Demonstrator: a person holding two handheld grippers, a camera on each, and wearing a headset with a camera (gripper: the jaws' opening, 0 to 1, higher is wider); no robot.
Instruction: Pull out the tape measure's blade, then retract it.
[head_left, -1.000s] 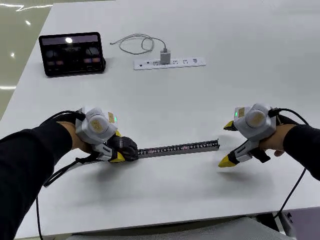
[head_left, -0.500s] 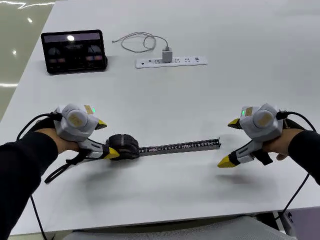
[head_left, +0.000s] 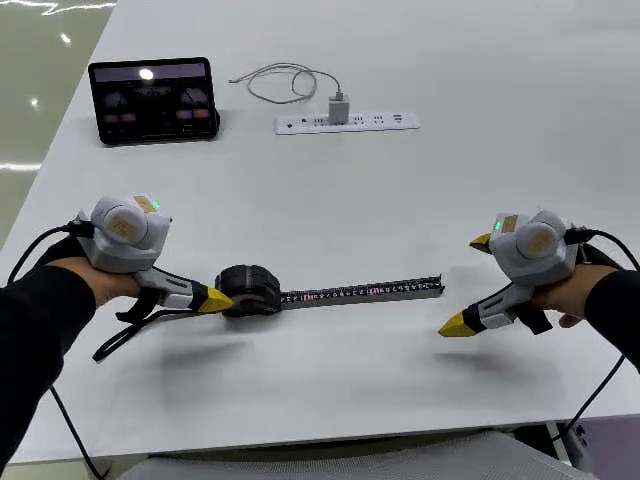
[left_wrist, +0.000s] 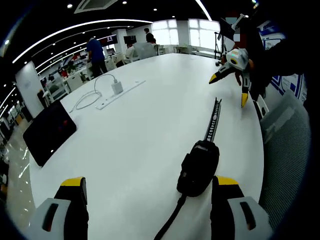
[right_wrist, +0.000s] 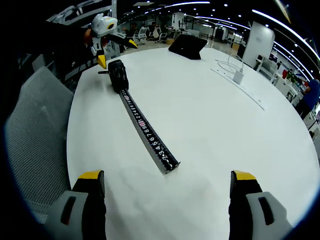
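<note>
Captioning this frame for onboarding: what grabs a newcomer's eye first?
The black tape measure lies on the white table near its front edge, its blade drawn out toward the right claw, which hangs open just beyond the blade's tip. The left claw is open too, one yellow tip close beside the case. At the far side, a dark tablet stands beside a white power strip.

Right gripper (right_wrist: 166, 177) sits with jaws spread wide over the white table (right_wrist: 225, 125), and the blade (right_wrist: 145, 131) ends just ahead between them, clear of both. It runs back to the black case (right_wrist: 118, 74), left gripper (right_wrist: 116, 52) close beside it, jaws apart.
</note>
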